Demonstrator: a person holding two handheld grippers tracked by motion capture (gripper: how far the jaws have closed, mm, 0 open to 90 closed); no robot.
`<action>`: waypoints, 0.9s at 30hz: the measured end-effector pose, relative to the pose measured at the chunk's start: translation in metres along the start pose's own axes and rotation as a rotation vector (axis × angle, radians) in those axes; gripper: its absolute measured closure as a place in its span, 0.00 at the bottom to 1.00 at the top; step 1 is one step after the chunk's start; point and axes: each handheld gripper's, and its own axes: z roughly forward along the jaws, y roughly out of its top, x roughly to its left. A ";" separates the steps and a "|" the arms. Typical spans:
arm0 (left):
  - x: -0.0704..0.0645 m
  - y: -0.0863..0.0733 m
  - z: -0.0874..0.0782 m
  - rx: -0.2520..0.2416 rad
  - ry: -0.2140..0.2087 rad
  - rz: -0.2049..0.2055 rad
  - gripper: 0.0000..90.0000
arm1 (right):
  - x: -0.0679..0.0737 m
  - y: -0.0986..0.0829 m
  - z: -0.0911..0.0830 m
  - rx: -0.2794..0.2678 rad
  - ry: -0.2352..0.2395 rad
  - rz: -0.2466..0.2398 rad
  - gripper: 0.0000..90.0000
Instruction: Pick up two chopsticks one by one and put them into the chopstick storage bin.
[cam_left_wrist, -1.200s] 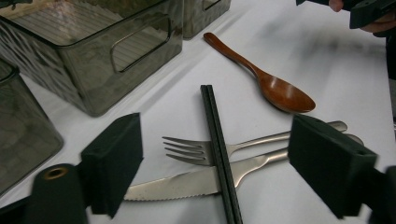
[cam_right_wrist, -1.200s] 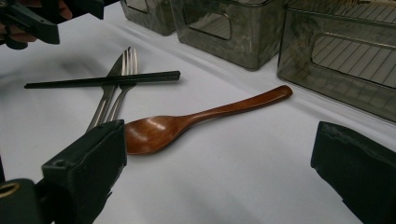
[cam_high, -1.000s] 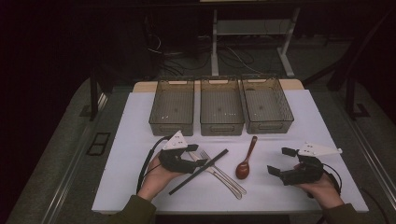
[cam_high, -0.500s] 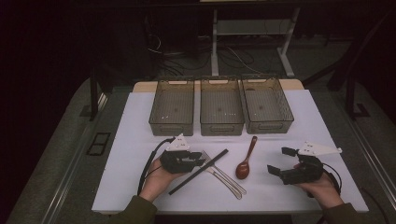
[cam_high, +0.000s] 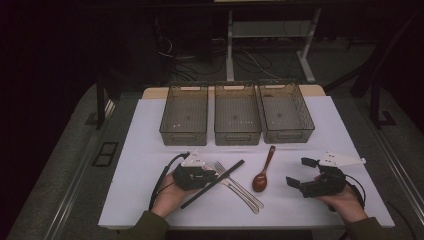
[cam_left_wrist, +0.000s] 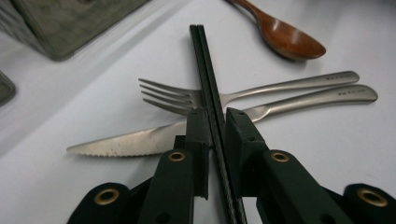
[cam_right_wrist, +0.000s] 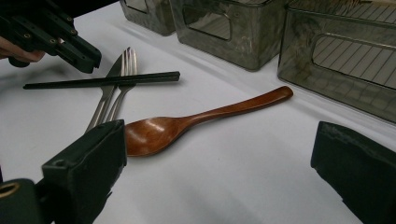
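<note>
1. Left gripper: jaws nearly closed, one on each side of the black chopsticks, pads touching or all but touching them; in the high view, seen at the lower left of the white mat, held by the person's left hand.
2. Chopsticks: a pair lying side by side, flat on the mat, running straight away from the left gripper's jaws and crossing over the fork and knife.
3. Fork: under the chopsticks, tines to one side, handle stretching away to the other; lying on the mat.
4. Knife: just beside the fork, serrated blade pointing the same way as the tines, handle parallel to the fork's handle.
5. Wooden spoon: beyond the chopsticks' far end, apart from the fork and knife; bowl up, handle pointing toward the bins.
6. Right gripper: jaws wide open, holding nothing, hovering low over the mat with the spoon's bowl just ahead of one jaw; in the high view, at the lower right, held by the right hand, well apart from the left gripper.
7. Three clear bins: in a row at the far edge of the mat, side by side, nothing visible inside.
8. Table: covered by the white mat.
</note>
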 end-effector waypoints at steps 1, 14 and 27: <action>0.000 -0.001 0.000 0.002 0.000 -0.003 0.87 | 0.000 0.000 0.000 0.000 0.000 0.000 0.03; 0.000 -0.004 0.003 0.026 -0.013 -0.011 0.91 | 0.000 0.000 0.000 0.004 0.000 -0.005 0.03; 0.000 -0.006 0.006 0.036 -0.017 -0.017 0.91 | 0.000 0.000 0.000 0.004 0.000 -0.003 0.03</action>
